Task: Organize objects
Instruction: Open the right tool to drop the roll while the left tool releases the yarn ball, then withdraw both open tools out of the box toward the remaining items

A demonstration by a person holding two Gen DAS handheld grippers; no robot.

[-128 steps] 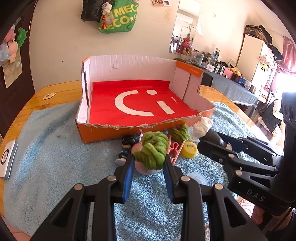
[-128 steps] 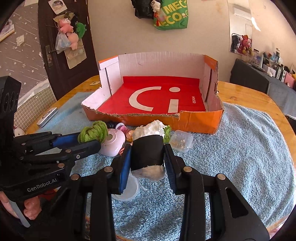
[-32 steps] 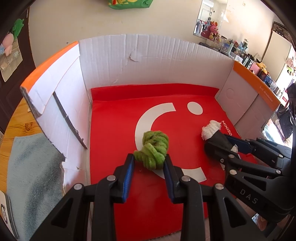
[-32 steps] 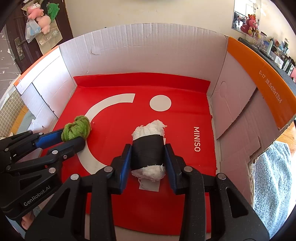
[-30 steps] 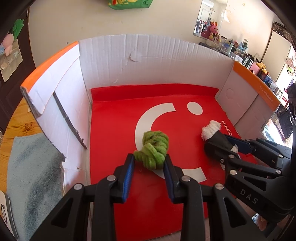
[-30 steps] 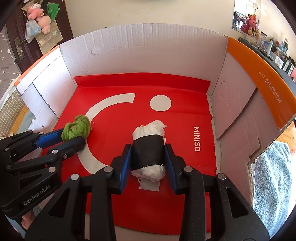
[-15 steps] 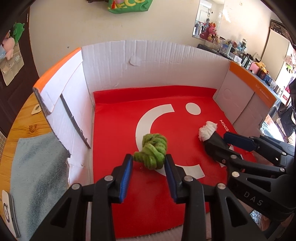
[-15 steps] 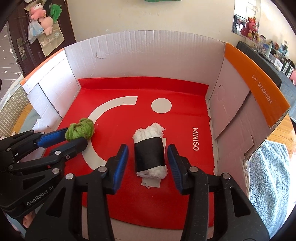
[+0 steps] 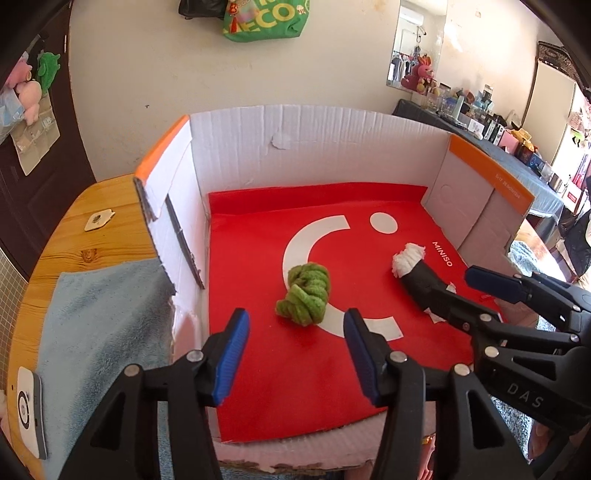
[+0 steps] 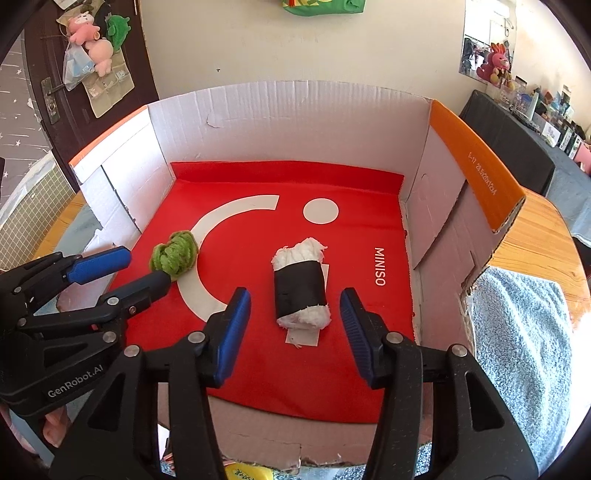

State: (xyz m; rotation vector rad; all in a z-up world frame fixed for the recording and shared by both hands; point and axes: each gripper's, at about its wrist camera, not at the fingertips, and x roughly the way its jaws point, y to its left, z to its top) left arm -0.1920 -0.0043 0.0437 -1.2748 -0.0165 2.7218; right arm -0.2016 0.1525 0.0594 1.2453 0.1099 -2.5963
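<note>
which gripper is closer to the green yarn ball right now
Left. The left gripper is open just short of the green yarn ball; the right gripper brackets the black-wrapped white roll beside it.

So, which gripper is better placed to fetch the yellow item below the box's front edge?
Right. The yellow item appears only in the right wrist view, just under the open right gripper; the left gripper view shows none.

Corrugated cardboard box (image 10: pixel 295 122) (fluffy towel (image 10: pixel 517 332))

A lived-in room of a home.
At upper left plush toys (image 10: pixel 94 42) hang on a dark door (image 10: pixel 33 74); a green shopping bag (image 9: pixel 266 18) hangs on the wall, top centre.
</note>
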